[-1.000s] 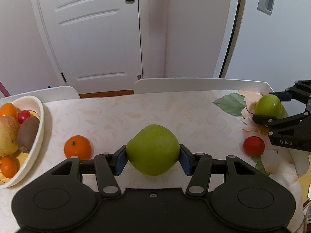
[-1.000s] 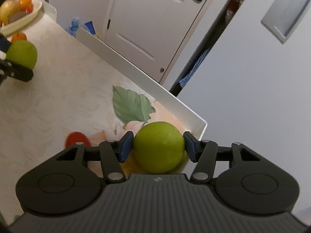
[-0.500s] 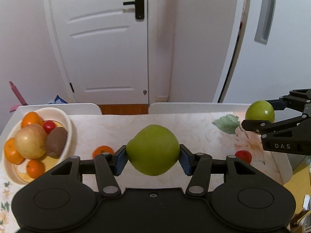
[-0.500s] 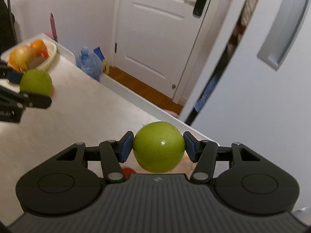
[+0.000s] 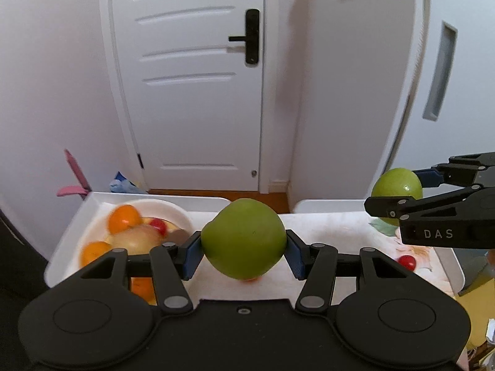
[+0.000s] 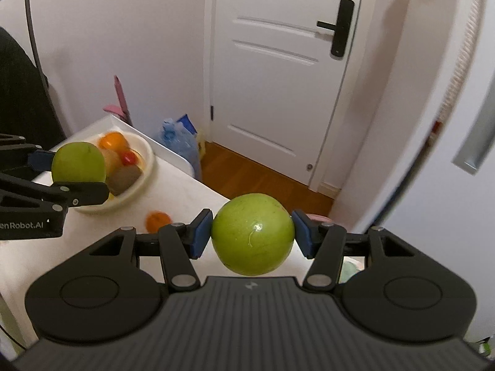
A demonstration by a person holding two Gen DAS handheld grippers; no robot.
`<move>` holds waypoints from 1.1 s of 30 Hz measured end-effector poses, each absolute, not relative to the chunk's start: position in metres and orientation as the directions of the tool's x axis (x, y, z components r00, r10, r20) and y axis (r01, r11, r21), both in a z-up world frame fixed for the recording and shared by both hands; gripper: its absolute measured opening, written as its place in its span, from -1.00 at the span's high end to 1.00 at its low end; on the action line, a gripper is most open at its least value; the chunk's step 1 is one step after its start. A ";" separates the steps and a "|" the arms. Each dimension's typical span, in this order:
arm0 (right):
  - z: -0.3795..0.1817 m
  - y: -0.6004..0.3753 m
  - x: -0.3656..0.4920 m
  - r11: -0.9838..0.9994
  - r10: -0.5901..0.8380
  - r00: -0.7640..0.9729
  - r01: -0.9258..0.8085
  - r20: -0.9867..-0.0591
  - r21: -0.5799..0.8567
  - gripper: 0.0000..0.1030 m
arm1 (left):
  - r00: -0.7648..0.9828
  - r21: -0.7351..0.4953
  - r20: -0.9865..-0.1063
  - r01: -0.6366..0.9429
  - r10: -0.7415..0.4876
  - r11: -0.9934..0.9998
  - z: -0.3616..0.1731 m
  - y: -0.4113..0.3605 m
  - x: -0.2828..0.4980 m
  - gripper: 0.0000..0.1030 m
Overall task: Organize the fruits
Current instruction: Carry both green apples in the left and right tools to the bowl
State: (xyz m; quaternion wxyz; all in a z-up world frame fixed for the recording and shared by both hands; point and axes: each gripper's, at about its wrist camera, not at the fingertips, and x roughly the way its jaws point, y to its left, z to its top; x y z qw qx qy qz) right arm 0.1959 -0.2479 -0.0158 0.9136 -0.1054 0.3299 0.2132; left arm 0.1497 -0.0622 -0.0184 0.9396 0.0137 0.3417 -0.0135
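Observation:
My left gripper [image 5: 243, 245] is shut on a large green apple [image 5: 243, 242], held well above the table. My right gripper [image 6: 253, 234] is shut on a second green apple [image 6: 253, 234], also in the air; it shows at the right of the left wrist view as right gripper [image 5: 399, 191] with its apple [image 5: 397, 187]. The left gripper [image 6: 77, 170] and its apple [image 6: 78, 162] appear at the left of the right wrist view, near the cream fruit bowl [image 6: 145, 173]. The bowl [image 5: 173, 211] holds oranges, a pale apple, a kiwi and a small red fruit.
A loose orange [image 6: 158, 220] and a small red fruit [image 5: 406, 262] lie on the white floral tablecloth [image 5: 340, 232]. White chair backs [image 5: 154, 198] line the table's far edge. A white door [image 5: 198, 92] and a blue bag [image 6: 181, 142] stand beyond.
Both grippers have risen from the table with their green apples and tipped up, so the door fills more of each view. The bowl has slid toward the middle of the left wrist view.

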 end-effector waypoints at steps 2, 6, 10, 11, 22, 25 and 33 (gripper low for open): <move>-0.012 -0.232 0.196 0.886 0.328 0.688 -0.461 -0.647 -0.041 -0.37 | 0.769 0.011 -0.640 0.031 -0.017 0.999 -0.014 -0.045 0.148 -0.15; -0.009 -0.191 0.200 0.885 0.337 0.684 -0.464 -0.647 -0.029 -0.37 | 0.764 0.014 -0.646 0.027 -0.012 1.000 -0.009 -0.009 0.151 -0.15; -0.011 -0.156 0.209 0.888 0.348 0.672 -0.459 -0.654 0.001 -0.37 | 0.752 0.026 -0.659 0.024 -0.002 0.999 -0.011 0.026 0.160 -0.15; -0.012 -0.147 0.212 0.888 0.349 0.669 -0.459 -0.656 0.004 -0.37 | 0.750 0.028 -0.662 0.024 0.001 0.999 -0.013 0.033 0.162 -0.15; -0.029 -0.074 0.252 0.899 0.338 0.650 -0.437 -0.680 0.030 -0.37 | 0.712 0.027 -0.702 0.030 -0.003 0.999 -0.045 0.106 0.212 -0.15; -0.034 -0.061 0.262 0.901 0.337 0.644 -0.432 -0.687 0.036 -0.37 | 0.701 0.033 -0.713 0.036 -0.002 0.999 -0.055 0.118 0.224 -0.15; -0.045 -0.039 0.282 0.913 0.315 0.638 -0.406 -0.703 0.040 -0.37 | 0.666 0.040 -0.745 0.064 -0.013 0.997 -0.079 0.139 0.250 -0.15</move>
